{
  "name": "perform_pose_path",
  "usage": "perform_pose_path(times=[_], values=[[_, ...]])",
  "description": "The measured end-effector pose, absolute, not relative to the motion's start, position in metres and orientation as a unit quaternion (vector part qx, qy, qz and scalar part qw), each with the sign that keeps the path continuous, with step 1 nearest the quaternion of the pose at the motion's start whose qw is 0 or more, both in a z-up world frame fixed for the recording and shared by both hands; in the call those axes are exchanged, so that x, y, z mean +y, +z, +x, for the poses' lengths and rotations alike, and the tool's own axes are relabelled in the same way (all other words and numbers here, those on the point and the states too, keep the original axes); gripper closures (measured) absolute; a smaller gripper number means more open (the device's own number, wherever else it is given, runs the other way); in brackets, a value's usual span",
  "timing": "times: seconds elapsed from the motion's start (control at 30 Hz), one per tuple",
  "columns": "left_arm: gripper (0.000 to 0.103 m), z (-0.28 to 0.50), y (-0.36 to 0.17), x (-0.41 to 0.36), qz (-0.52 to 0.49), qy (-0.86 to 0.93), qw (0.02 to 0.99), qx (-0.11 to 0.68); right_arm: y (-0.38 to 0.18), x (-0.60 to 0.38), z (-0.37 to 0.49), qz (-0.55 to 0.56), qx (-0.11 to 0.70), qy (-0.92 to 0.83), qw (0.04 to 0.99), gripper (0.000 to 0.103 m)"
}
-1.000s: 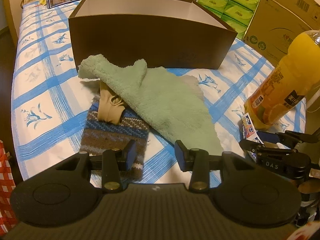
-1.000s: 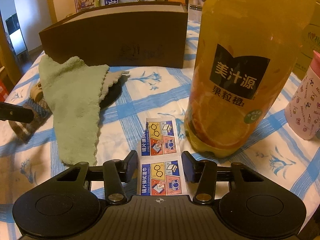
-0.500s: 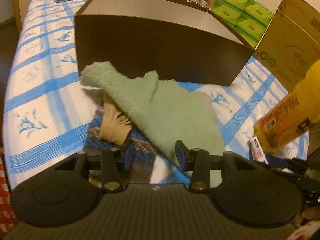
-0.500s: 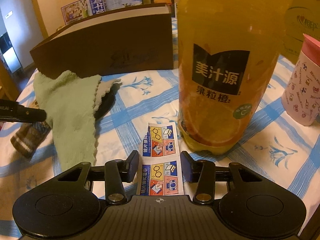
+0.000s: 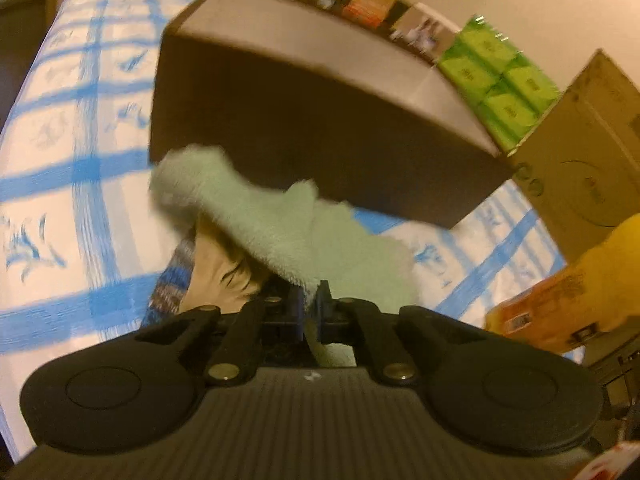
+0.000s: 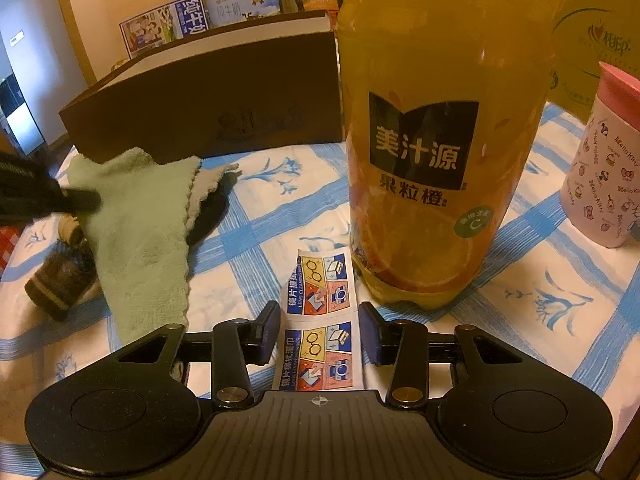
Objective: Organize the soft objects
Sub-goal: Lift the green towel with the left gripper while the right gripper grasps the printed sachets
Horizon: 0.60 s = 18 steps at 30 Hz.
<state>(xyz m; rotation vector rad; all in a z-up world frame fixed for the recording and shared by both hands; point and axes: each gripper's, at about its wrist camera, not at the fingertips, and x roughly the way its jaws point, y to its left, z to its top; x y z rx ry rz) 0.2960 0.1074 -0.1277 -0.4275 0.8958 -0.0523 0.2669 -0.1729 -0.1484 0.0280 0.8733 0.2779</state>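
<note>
A pale green fluffy towel [image 5: 288,232] lies on the blue-checked tablecloth in front of a brown open box [image 5: 320,136]. My left gripper [image 5: 310,306] is shut on the towel's near edge. Under the towel lie a beige cloth [image 5: 216,272] and a striped knit sock [image 5: 168,292]. In the right wrist view the towel [image 6: 140,224], the sock [image 6: 56,284] and the box [image 6: 208,112] show at left. My right gripper [image 6: 318,328] is open and empty over a strip of lens-wipe sachets [image 6: 320,320].
A large orange juice bottle [image 6: 436,132] stands just ahead of the right gripper, a pink Hello Kitty cup [image 6: 604,176] at right. Green tissue packs [image 5: 496,80] and a cardboard carton [image 5: 588,168] stand beyond the box. The table edge is at left.
My left gripper moved forward and down and closed on the green towel's edge. The right gripper stayed open over the sachets, shifting only slightly.
</note>
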Motion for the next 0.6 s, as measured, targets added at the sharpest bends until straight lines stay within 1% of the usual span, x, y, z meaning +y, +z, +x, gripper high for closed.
perform_pose_path(times=[0.13, 0.17, 0.2, 0.33, 0.43, 0.47, 0.53, 0.57, 0.6], values=[[0.099, 0.29, -0.098, 0.102, -0.193, -0.049, 0.897, 0.395, -0.14, -0.174, 0.265, 0.015, 0.413, 0.137, 0.9, 0.068], [0.099, 0.287, -0.087, 0.101, -0.194, -0.057, 0.902, 0.382, -0.138, -0.174, 0.264, 0.015, 0.411, 0.138, 0.901, 0.084], [0.099, 0.284, -0.079, 0.101, -0.193, -0.062, 0.906, 0.372, -0.135, -0.174, 0.263, 0.016, 0.411, 0.14, 0.901, 0.091], [0.099, 0.268, -0.036, 0.096, -0.178, -0.089, 0.925, 0.325, -0.13, -0.176, 0.261, 0.022, 0.413, 0.142, 0.9, 0.09], [0.099, 0.253, -0.014, 0.094, -0.176, -0.107, 0.929, 0.307, -0.125, -0.181, 0.255, 0.048, 0.415, 0.15, 0.896, 0.09], [0.099, 0.248, -0.009, 0.094, -0.177, -0.113, 0.929, 0.305, -0.125, -0.183, 0.254, 0.06, 0.418, 0.15, 0.894, 0.087], [0.099, 0.236, -0.003, 0.091, -0.173, -0.125, 0.928, 0.305, -0.126, -0.185, 0.252, 0.075, 0.425, 0.147, 0.89, 0.076], [0.099, 0.232, -0.003, 0.089, -0.169, -0.128, 0.927, 0.308, -0.126, -0.184, 0.251, 0.076, 0.427, 0.146, 0.889, 0.064], [0.099, 0.227, -0.004, 0.087, -0.164, -0.131, 0.926, 0.314, -0.127, -0.182, 0.249, 0.072, 0.426, 0.146, 0.89, 0.056]])
